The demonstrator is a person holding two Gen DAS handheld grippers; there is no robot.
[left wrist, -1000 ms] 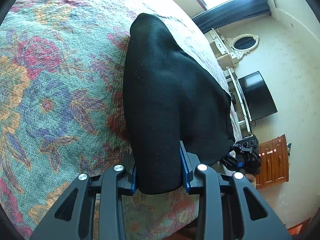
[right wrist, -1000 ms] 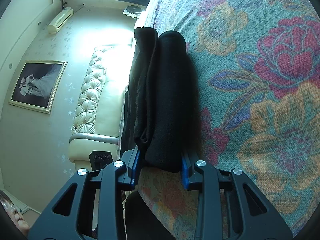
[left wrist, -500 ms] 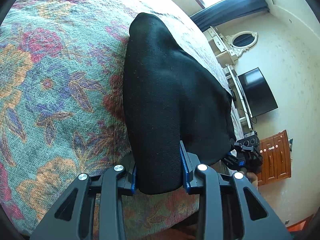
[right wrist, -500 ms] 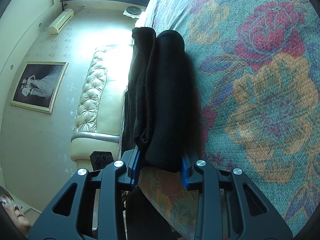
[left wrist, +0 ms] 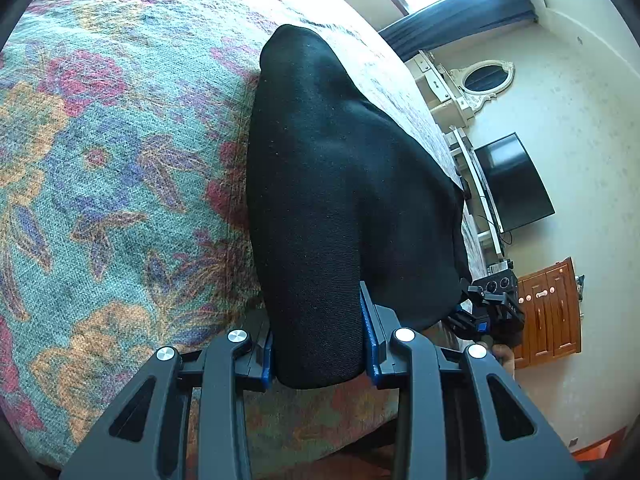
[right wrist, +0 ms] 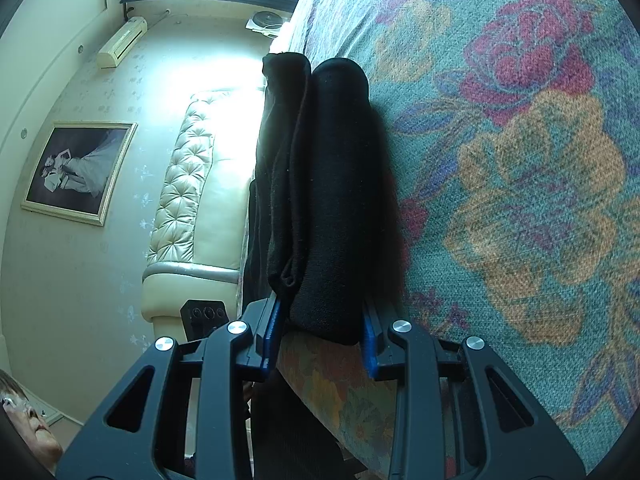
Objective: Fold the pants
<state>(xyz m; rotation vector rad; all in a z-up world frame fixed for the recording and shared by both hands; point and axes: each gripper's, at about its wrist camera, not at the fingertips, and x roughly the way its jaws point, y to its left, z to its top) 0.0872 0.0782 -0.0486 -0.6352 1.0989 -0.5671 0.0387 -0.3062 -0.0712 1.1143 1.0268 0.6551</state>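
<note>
- Both tongs are clenched on the same garment: the left black two-finger gripper with blue pads (left wrist: 318,354) pinches a thick rounded edge of the black knitted pants (left wrist: 340,184), and the right black two-finger gripper with blue pads (right wrist: 320,338) pinches another bunched edge of them (right wrist: 332,184).
- Gripping two points along one edge likely lets the cloth be carried over as a flat panel for a fold, rather than sagging in the middle.
- From the left gripper the pants stretch away as a broad dark sheet tapering to a rounded end, lying over the quilted floral bedspread in teal, red and orange (left wrist: 108,184).
- From the right gripper the pants show as two stacked rolls, one thicker, with a seam between them, so several layers already seem doubled.
- Fabric looks soft, matte and finely ribbed; it should drape and slip little on the coarse woven bedspread (right wrist: 520,200).
- Beyond the pants, off the bed's edge in the left view, the right gripper (left wrist: 486,312) is visible.
</note>
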